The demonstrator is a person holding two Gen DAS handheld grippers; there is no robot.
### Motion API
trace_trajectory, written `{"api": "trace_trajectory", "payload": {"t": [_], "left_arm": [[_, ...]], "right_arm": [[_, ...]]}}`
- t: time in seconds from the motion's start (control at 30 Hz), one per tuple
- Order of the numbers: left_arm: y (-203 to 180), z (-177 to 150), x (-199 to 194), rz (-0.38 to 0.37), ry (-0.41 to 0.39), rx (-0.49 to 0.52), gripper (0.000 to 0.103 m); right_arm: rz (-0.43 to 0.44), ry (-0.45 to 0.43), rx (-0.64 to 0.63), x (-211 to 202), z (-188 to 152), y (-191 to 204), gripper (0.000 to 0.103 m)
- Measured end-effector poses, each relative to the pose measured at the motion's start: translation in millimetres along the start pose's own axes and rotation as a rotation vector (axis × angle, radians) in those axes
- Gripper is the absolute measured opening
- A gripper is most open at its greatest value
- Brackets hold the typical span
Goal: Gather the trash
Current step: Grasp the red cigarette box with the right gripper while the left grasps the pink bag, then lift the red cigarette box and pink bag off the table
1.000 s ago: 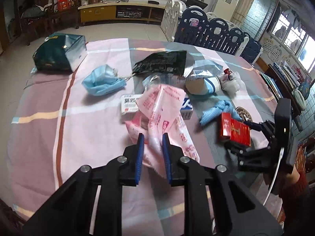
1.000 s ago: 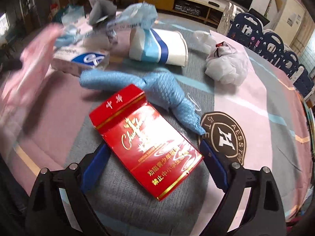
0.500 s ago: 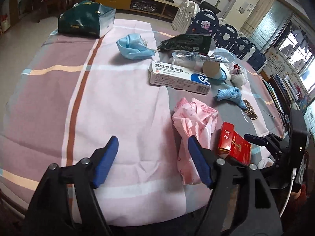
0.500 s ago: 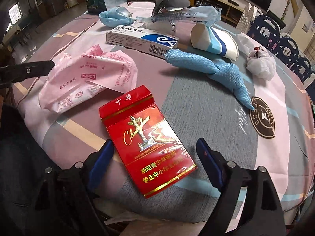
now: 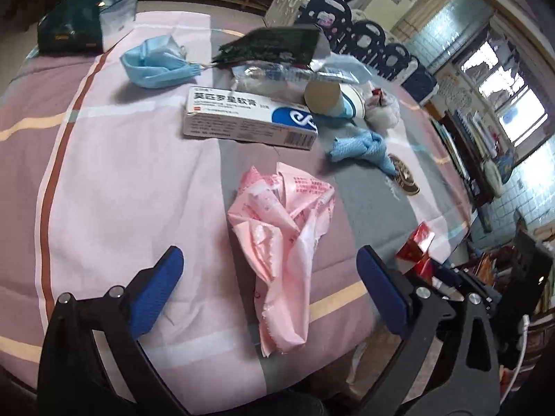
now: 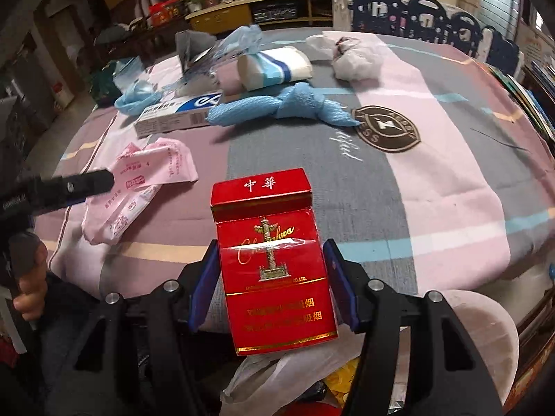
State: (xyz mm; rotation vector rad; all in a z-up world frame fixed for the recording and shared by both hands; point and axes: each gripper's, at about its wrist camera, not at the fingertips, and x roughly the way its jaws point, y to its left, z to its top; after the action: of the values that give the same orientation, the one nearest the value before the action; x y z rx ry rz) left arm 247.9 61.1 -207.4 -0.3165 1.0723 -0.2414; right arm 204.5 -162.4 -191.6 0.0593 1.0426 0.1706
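Observation:
My right gripper (image 6: 272,270) is shut on a red cigarette pack (image 6: 274,260) and holds it upright above the table's front edge, over a white bin bag (image 6: 451,339) below. The pack also shows in the left wrist view (image 5: 418,246) at the right edge. My left gripper (image 5: 267,277) is open and empty, its jaws wide either side of a crumpled pink wrapper (image 5: 284,242) lying on the cloth; the wrapper also shows in the right wrist view (image 6: 145,176).
On the striped tablecloth (image 5: 121,173) lie a white and blue medicine box (image 5: 249,118), a blue face mask (image 5: 156,62), a knotted blue cloth (image 6: 284,107), a paper cup (image 6: 274,66), a black foil bag (image 5: 274,46), a white plastic wad (image 6: 353,55) and a dark green box (image 5: 83,24).
My left gripper let go of the pink wrapper, opened wide and drew back. My right gripper closed on the red pack and lifted it off the table towards the front edge.

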Motion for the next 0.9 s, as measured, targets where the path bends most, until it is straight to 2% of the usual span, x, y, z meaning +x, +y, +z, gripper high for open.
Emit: {"api": "trace_trajectory", "payload": {"t": [0.1,0.17,0.23,0.27,0.33,0.43,0.5,0.53,0.6,0.67,0.77,0.9], "left_arm": [[-24,-3,11,0.085,0.032,0.114,0.097],[-30,-4,17,0.111,0.056,0.142,0.078],[-26,-4,25,0.098,0.094,0.123,0.036],[-22,-3,28,0.086,0.110,0.098,0.030],[-12,-3,23,0.064,0.080,0.057,0.022],[5,-5,-2,0.041,-0.039,-0.016,0.020],[18,-11,-21,0.074,-0.106,-0.048,0.020],[25,-14,-29,0.114,-0.130,-0.062,0.020],[38,-18,-41,0.152,-0.157,-0.095,0.020],[51,-23,-53,0.086,-0.188,-0.165,0.020],[57,-30,-66,0.092,-0.226,-0.179,0.020],[60,-32,-63,0.117,-0.199,-0.175,0.020]], "right_arm": [[0.006,-0.023,0.059,-6,1,-5,0.059],[-0.001,-0.033,0.067,-8,2,-4,0.059],[-0.001,-0.046,0.067,-10,4,-1,0.059],[-0.002,-0.049,0.059,-11,5,2,0.059],[-0.012,-0.048,0.041,-11,6,7,0.059],[-0.007,-0.050,0.026,-11,8,14,0.059],[-0.001,-0.046,0.015,-8,10,20,0.059],[0.000,-0.042,0.009,-7,10,23,0.059],[0.005,-0.033,-0.005,-2,10,31,0.059],[0.013,-0.025,-0.019,3,10,39,0.059],[0.022,-0.009,-0.031,12,10,50,0.059],[0.024,0.005,-0.046,19,10,60,0.059]]}}
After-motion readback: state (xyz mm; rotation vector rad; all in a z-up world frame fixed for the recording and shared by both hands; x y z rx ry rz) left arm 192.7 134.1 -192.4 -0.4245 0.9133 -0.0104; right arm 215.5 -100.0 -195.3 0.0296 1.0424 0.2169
